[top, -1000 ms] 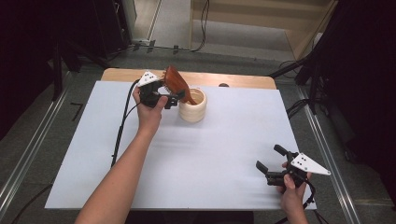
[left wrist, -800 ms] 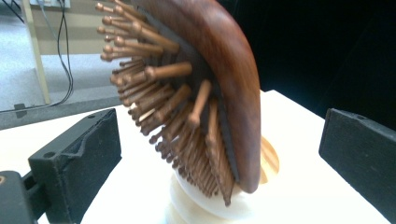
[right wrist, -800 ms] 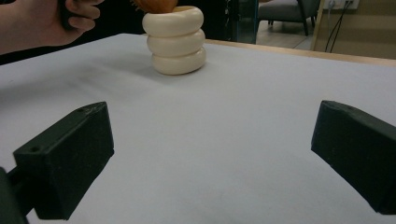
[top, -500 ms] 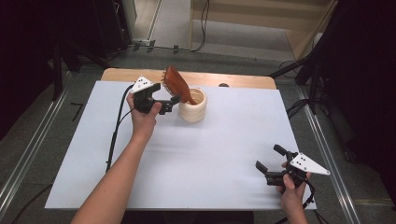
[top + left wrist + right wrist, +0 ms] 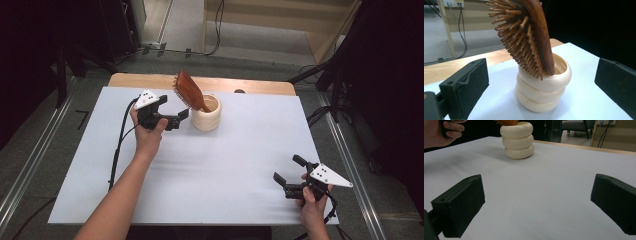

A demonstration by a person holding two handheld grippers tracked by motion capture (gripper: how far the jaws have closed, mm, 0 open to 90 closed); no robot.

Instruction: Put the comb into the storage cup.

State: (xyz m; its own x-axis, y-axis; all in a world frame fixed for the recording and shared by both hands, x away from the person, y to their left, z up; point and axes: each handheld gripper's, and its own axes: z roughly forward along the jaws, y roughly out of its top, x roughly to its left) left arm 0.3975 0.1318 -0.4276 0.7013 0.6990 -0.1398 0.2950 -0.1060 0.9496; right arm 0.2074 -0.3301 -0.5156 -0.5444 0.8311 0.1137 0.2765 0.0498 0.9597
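Wooden hairbrush [image 5: 190, 91] stands handle-down in the cream ringed cup [image 5: 206, 114], near the far edge of the white table [image 5: 240, 150], its head leaning over the rim toward the left gripper [image 5: 176, 116]. In the left gripper view the bristles [image 5: 521, 37] hang out past the cup's lip, and both black jaws stand wide apart on either side, touching nothing. So the left gripper is released, sitting just beside the cup. The right gripper [image 5: 289, 176] is well apart, down at the near right corner, jaws spread too, gripping nothing at all.

Now the risk, as I read it. That brush leans hard, and its weight sits high above a small cup. A nudge from the nearest jaw could tip the cup, or roll the brush out over the rim. The cup also stands close to the table's far side, so a spill could send it toward the bare wooden strip [image 5: 250, 86] behind. The trailing black cable [image 5: 120, 145] from the left gripper lies slack on the table; a snag there could jerk the hand sideways.

The count: one hairbrush, one cup built of three stacked rings, two grippers, two hands.
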